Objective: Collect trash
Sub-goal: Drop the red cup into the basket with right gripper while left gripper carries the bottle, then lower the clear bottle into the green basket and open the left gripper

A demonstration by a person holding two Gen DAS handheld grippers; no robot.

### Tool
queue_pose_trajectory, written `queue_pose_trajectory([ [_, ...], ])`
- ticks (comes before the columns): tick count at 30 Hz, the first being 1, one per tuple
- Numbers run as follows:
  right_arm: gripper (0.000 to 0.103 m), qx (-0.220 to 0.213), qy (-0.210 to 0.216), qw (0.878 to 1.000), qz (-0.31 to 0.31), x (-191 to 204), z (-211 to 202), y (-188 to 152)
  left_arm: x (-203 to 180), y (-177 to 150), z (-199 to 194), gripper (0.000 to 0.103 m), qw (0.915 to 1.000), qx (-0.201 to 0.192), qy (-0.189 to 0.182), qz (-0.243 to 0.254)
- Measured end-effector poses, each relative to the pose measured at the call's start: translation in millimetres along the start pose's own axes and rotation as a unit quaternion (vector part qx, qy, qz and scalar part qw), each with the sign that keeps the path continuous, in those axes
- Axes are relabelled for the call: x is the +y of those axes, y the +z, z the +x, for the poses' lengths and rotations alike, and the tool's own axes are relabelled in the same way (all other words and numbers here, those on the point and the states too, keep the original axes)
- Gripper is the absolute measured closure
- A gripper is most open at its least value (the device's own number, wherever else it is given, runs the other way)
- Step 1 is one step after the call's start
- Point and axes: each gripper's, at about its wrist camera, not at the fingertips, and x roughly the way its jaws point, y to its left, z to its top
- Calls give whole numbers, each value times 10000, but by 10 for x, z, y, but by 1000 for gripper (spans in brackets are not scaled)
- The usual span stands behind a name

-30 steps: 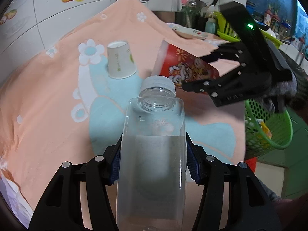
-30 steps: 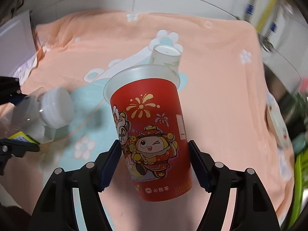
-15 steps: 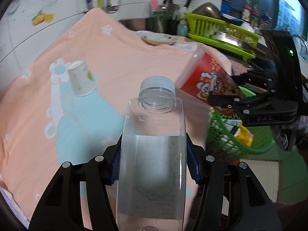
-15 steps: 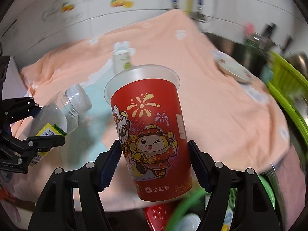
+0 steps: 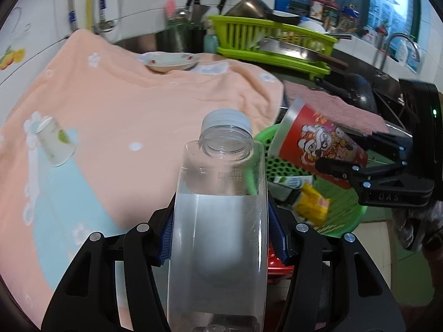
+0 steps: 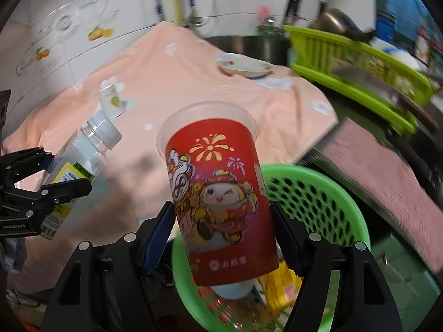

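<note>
- The left claw (image 5: 220,238) is closed on a clear plastic bottle (image 5: 218,221), its blue pads pressed to both sides; the bottle is partly filled with clear liquid and wears a white cap (image 5: 226,119).
- In the right wrist view the same bottle (image 6: 80,163) shows a yellow and green label and tilts over the peach cloth, held in the left claw (image 6: 52,179).
- The right claw (image 6: 221,221) is clamped on a red paper cup (image 6: 221,193) printed with cartoon figures and fireworks (rim pointing away from the camera).
- That cup hangs above a green mesh basket (image 6: 318,193), which sits below the edge of the worktop (image 5: 318,88).
- The basket (image 5: 340,215) already contains a yellow packet (image 5: 311,204) and a small white carton (image 5: 293,181).
- A small white paper cup (image 5: 54,144) stands upside down on the peach flowered cloth (image 5: 152,105), well apart from both claws.
- At the far end of the cloth rests a shallow plate (image 5: 169,61); beside it stands a lime-green dish rack (image 5: 271,41).
</note>
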Motion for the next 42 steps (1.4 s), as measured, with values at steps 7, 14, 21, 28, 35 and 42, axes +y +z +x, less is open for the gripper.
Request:
queue_pose_trajectory([
  [7, 39, 53, -260, 9983, 515, -354, -141, -283, -315, 82, 131, 47, 9996, 15, -181, 210],
  [14, 40, 94, -335, 9963, 782, -534, -151, -429, -500, 160, 240, 47, 9991, 66, -301, 303],
  [21, 39, 45, -504, 9942, 954, -697, -214, -408, -553, 253, 301, 47, 9988, 51, -383, 285],
  [28, 39, 38, -589, 9942, 901, -697, -233, -424, -614, 338, 327, 47, 9986, -11, -448, 290],
  [35, 39, 38, -603, 9945, 857, -684, -220, -450, -659, 413, 334, 47, 9987, -135, -395, 288],
  [42, 36, -33, -629, 9945, 833, -672, -272, -447, -680, 466, 378, 47, 9986, -207, -449, 193],
])
